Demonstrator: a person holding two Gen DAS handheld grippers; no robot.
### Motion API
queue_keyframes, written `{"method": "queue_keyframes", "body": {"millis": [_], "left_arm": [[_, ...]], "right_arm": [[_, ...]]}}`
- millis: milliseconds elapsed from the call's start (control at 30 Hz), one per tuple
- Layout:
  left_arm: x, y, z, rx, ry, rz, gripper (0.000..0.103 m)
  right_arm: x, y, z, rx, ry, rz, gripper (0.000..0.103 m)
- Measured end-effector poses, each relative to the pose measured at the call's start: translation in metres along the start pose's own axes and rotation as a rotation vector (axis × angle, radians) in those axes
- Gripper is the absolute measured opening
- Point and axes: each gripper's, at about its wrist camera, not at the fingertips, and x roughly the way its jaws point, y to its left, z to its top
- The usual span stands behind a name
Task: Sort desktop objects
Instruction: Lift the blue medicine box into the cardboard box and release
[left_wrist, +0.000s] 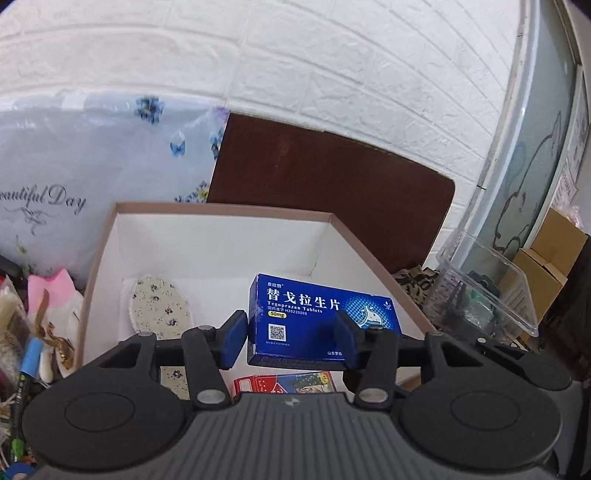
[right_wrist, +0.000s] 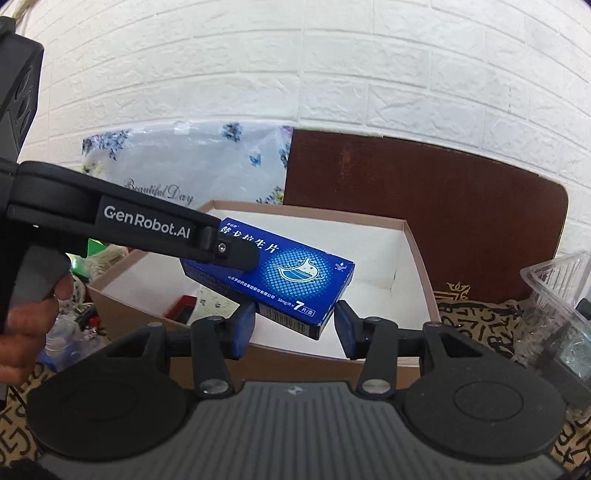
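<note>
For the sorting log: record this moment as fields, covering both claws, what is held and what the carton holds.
carton: open brown cardboard box, white inside
left claw: shut on blue cardboard tablet box, held above carton
right claw: open, holding nothing
in carton: oval floral pad; red printed pack
right of carton: clear plastic tub

Both views are bright and evenly lit — soft, diffuse light with only faint shadows inside the white box (left_wrist: 221, 243). Strong fisheye distortion bends the brick wall (left_wrist: 332, 74) into arcs, with dark corners at the frame edges. Focus is fairly sharp centrally, softer and slightly smeared toward the rims — no harsh glare.
</note>
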Motion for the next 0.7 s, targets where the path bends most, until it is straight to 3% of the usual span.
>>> {"method": "queue_keyframes", "body": {"millis": [267, 333, 367, 433, 700], "left_arm": [[0.025, 0.008, 0.001, -0.017, 0.038, -0.003, 0.054], [0.027, 0.010, 0.001, -0.041, 0.052, -0.036, 0.065], [0.027, 0.012, 0.001, -0.057, 0.062, -0.058, 0.076], [0.027, 0.013, -0.001, -0.079, 0.066, -0.073, 0.087], [0.026, 0.016, -0.004, -0.112, 0.098, -0.050, 0.096]], "right_arm": [[0.026, -0.011, -0.004, 0.017, 0.040, 0.011, 0.046], [0.028, -0.012, -0.005, 0.019, 0.038, 0.009, 0.048], [0.028, -0.013, -0.005, 0.023, 0.035, 0.004, 0.053], [0.029, -0.014, -0.006, 0.038, 0.028, -0.005, 0.065], [0.025, -0.015, -0.009, 0.049, -0.004, -0.031, 0.089]]}}
